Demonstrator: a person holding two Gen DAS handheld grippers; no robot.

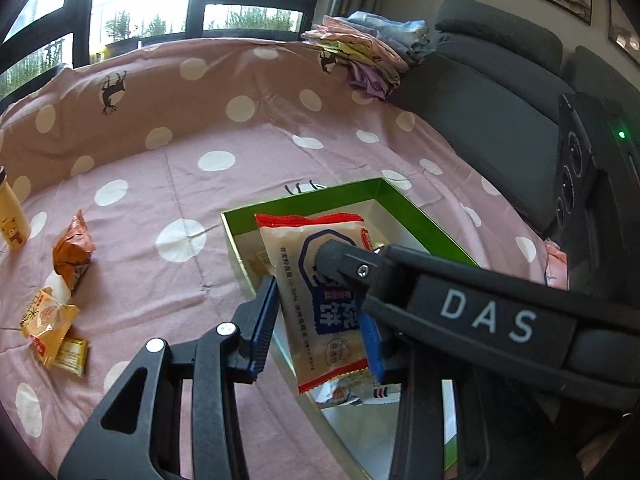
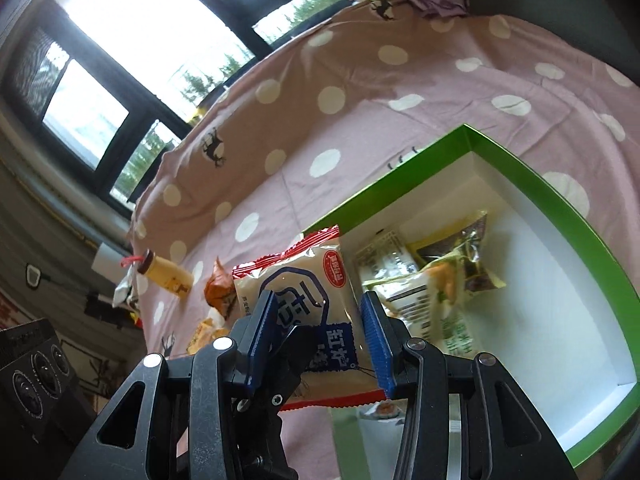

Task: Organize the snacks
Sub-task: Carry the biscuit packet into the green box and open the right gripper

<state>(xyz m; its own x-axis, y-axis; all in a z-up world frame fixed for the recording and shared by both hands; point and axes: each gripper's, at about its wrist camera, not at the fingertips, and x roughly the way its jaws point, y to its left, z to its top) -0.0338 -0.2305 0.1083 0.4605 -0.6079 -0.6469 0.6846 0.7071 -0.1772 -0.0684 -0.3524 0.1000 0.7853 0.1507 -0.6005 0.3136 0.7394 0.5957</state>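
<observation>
A cream snack packet with red ends and blue print (image 1: 320, 300) hangs over the near rim of the green box (image 1: 360, 192). My left gripper (image 1: 320, 320) has its blue pads at the packet's two sides, left pad a little off it. My right gripper (image 2: 320, 336) straddles the same packet (image 2: 304, 280). The other tool's black finger lies across the packet in each view. The green box (image 2: 560, 200) holds several wrapped snacks (image 2: 440, 280). Loose snacks lie on the pink cloth: an orange wrapper (image 1: 72, 256) and yellow packets (image 1: 52, 328).
A yellow bear bottle (image 1: 12, 216) stands at the left and lies tilted in the right wrist view (image 2: 168, 276). Folded clothes (image 1: 368, 52) are stacked at the far edge. A grey sofa (image 1: 500, 92) is on the right. Windows are behind.
</observation>
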